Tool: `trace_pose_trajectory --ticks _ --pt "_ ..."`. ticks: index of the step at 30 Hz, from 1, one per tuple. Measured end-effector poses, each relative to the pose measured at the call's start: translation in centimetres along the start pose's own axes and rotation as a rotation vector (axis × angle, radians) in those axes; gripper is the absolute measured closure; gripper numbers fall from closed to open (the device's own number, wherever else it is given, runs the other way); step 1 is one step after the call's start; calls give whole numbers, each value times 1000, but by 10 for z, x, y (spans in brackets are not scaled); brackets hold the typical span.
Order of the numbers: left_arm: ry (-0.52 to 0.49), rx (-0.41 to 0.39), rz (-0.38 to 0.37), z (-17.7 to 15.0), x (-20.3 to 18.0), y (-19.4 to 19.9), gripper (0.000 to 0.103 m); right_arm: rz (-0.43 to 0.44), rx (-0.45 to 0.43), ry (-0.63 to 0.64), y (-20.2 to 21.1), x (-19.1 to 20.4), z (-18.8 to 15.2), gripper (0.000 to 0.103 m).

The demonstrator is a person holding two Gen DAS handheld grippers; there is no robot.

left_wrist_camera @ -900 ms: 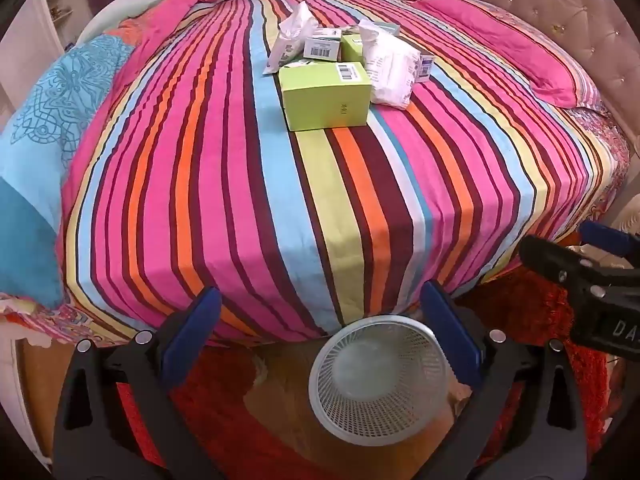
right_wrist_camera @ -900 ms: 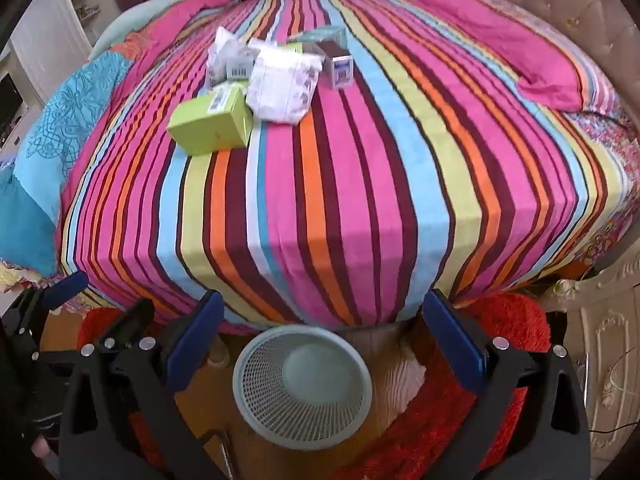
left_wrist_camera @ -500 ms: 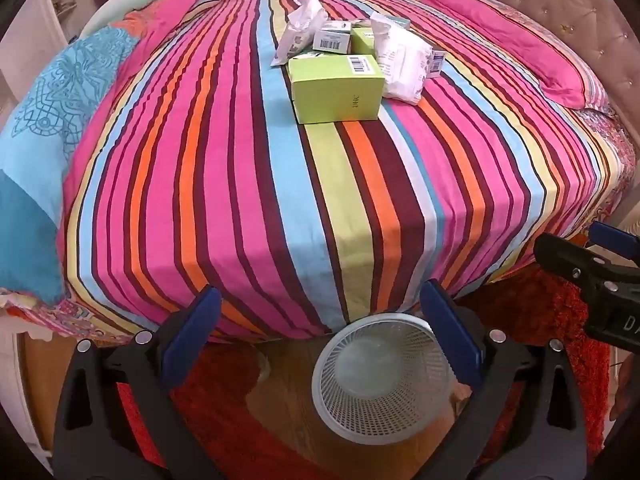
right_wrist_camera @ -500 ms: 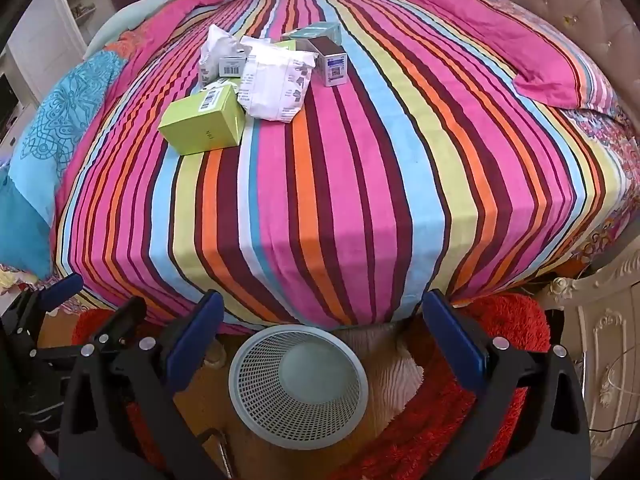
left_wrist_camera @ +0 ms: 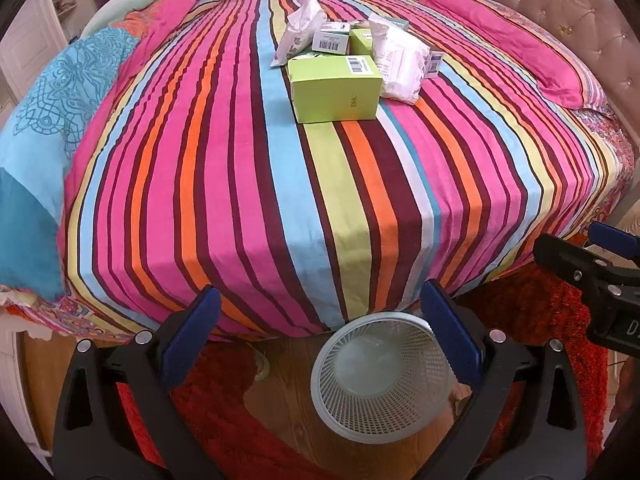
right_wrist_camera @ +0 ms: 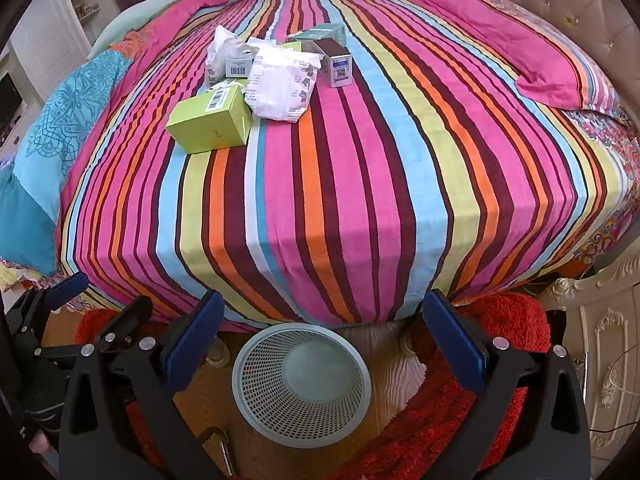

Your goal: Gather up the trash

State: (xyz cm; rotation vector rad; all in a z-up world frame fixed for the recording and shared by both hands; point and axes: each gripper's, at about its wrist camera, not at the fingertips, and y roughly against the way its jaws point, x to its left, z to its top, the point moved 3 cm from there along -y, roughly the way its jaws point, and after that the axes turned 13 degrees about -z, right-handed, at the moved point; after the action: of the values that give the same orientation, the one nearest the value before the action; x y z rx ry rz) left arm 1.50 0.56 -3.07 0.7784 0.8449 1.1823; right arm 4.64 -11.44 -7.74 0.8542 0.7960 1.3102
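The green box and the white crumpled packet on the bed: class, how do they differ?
The green box is a firm, flat-sided carton; the white crumpled packet is soft and wrinkled. The green box lies nearer the foot of the bed than the packet. Both carry printed labels and touch each other on the striped bedspread.

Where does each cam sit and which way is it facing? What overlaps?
Left wrist: on the left gripper, tilted down over the striped bed; own open blue fingers frame the basket; the right gripper shows at the right edge.
Right wrist: on the right gripper, same downward tilt at the bed's foot; own open fingers; the left gripper shows at the left edge.
Shared: bed, basket, green box, white wrappers, red rug.
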Motion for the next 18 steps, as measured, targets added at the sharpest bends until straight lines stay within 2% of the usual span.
trace_pose_trajectory --ticks 18 --pt "5 -8 0 -3 -1 6 6 -12 -14 -33 7 -10 0 8"
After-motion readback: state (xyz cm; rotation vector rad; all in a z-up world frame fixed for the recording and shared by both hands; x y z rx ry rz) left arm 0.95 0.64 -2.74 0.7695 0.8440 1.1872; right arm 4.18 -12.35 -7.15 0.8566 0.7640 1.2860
